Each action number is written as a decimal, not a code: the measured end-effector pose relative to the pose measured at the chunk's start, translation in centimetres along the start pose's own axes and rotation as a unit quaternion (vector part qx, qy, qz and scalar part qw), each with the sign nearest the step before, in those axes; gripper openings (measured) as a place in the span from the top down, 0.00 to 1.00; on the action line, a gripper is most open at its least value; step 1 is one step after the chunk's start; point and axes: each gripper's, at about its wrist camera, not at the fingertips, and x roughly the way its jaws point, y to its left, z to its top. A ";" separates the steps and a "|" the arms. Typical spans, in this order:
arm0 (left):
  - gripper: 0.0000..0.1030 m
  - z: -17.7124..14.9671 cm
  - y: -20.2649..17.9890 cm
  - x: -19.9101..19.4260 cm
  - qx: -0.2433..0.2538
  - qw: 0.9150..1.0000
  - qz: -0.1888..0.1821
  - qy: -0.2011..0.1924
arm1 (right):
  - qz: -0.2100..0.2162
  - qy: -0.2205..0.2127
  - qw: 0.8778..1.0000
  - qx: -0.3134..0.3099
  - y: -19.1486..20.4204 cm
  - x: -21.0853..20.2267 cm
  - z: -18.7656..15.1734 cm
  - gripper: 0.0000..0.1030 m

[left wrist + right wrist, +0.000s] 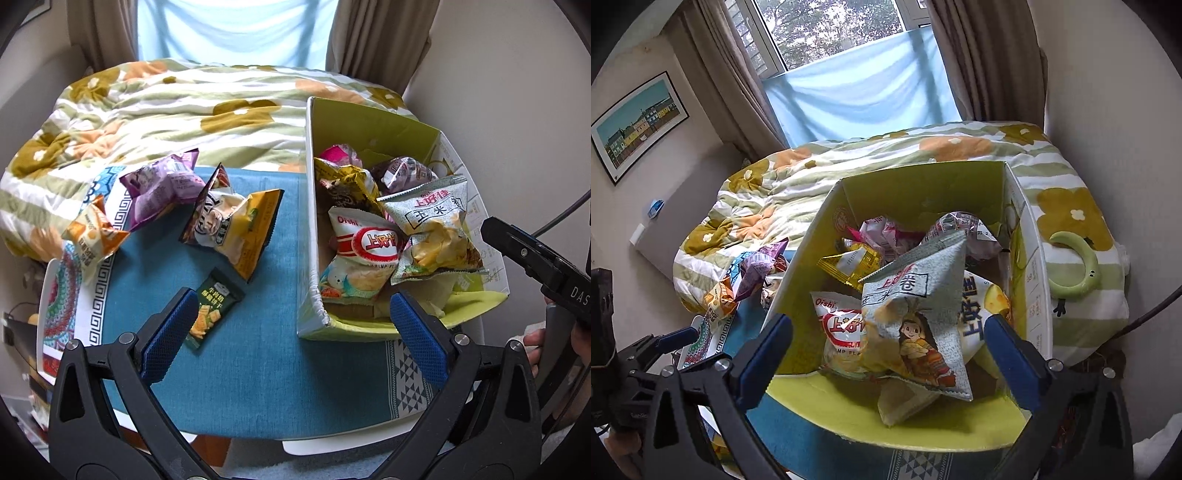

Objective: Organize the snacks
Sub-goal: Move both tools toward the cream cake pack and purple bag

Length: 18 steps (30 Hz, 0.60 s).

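Four snack packets (236, 225) lie on the table (258, 369) — both grippers (293, 314) (888, 339) gape empty.

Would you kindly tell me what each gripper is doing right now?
Left gripper: open, holding nothing.
Right gripper: open, over the box, holding nothing.

"Oishi" is printed on the red-and-white shrimp snack bag (842, 325); "DAS" stands on the right gripper (576, 295).
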 end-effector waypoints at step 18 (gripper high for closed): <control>0.01 -1.3 7.3 -7.7 -0.081 0.992 0.053 -0.076 | 0.034 -0.039 0.996 -0.077 5.5 -2.7 1.0 0.00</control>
